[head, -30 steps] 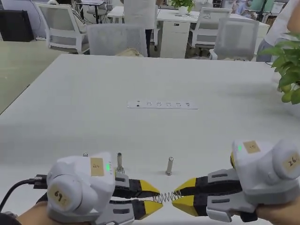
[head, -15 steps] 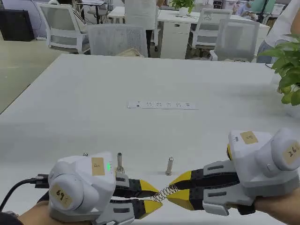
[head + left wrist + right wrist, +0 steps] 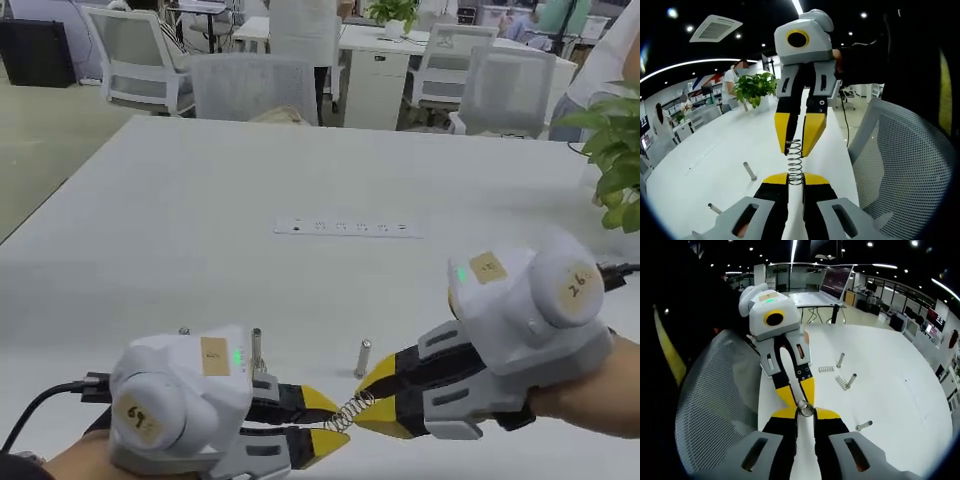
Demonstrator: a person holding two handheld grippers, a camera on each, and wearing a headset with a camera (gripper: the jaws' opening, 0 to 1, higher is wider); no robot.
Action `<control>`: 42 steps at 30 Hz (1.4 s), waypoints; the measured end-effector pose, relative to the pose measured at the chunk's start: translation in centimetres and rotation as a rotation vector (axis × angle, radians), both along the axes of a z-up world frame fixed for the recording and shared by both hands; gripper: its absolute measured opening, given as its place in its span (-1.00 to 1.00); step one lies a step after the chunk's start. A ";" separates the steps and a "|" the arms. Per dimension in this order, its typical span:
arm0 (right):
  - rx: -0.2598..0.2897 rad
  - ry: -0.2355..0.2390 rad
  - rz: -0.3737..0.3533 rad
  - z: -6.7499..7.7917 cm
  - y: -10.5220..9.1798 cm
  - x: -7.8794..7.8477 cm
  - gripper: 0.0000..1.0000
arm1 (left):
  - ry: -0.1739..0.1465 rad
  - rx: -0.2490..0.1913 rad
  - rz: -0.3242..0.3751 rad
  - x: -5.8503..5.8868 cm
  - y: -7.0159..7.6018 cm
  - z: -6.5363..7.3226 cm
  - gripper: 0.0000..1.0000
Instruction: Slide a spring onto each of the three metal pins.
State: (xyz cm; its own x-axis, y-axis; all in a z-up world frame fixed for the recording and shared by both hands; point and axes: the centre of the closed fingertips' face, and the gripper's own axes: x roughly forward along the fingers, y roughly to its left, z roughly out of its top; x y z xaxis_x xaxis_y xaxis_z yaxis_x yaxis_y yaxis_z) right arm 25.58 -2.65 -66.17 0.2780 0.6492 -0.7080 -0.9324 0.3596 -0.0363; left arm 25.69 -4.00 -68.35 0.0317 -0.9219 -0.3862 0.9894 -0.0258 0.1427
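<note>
A small steel spring [image 3: 348, 410] hangs just above the white table [image 3: 300, 170], gripped at both ends. My left gripper [image 3: 338, 422] is shut on its near end, and the spring [image 3: 795, 162] rises from the yellow tips. My right gripper [image 3: 363, 400] comes in from the right, tilted, and is shut on the other end; the coil [image 3: 805, 408] sits between its tips. Three metal pins stand upright just beyond: one [image 3: 256, 348], one [image 3: 363, 357] and a third [image 3: 183, 330] partly hidden behind the left gripper. Two loose springs [image 3: 826, 369] [image 3: 840, 382] lie by the pins.
A white power strip [image 3: 340, 227] lies flat at mid-table. A potted plant [image 3: 615, 150] leans in at the right edge. Mesh office chairs [image 3: 250, 85] and desks stand beyond the far edge. A cable [image 3: 45, 400] trails from the left gripper.
My right gripper has moved left and risen, tilting its tips down toward the left gripper. The spring between them is now shorter and slanted. The left gripper has barely moved.
</note>
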 end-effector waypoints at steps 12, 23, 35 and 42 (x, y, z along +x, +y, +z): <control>-0.132 0.031 0.092 0.3 0.9 0.5 -0.83 | 0.008 -0.017 0.032 0.7 0.2 0.2 -0.96; -0.200 0.041 0.145 0.2 1.4 0.6 -0.83 | 0.022 -0.028 0.044 0.9 0.2 0.2 -0.96; -0.252 0.122 0.138 0.1 1.1 0.6 -0.84 | 0.085 -0.036 0.046 0.6 -0.2 0.1 -0.96; -0.274 0.162 0.127 0.1 1.0 0.5 -0.84 | 0.095 -0.040 0.052 0.6 -0.3 0.1 -0.94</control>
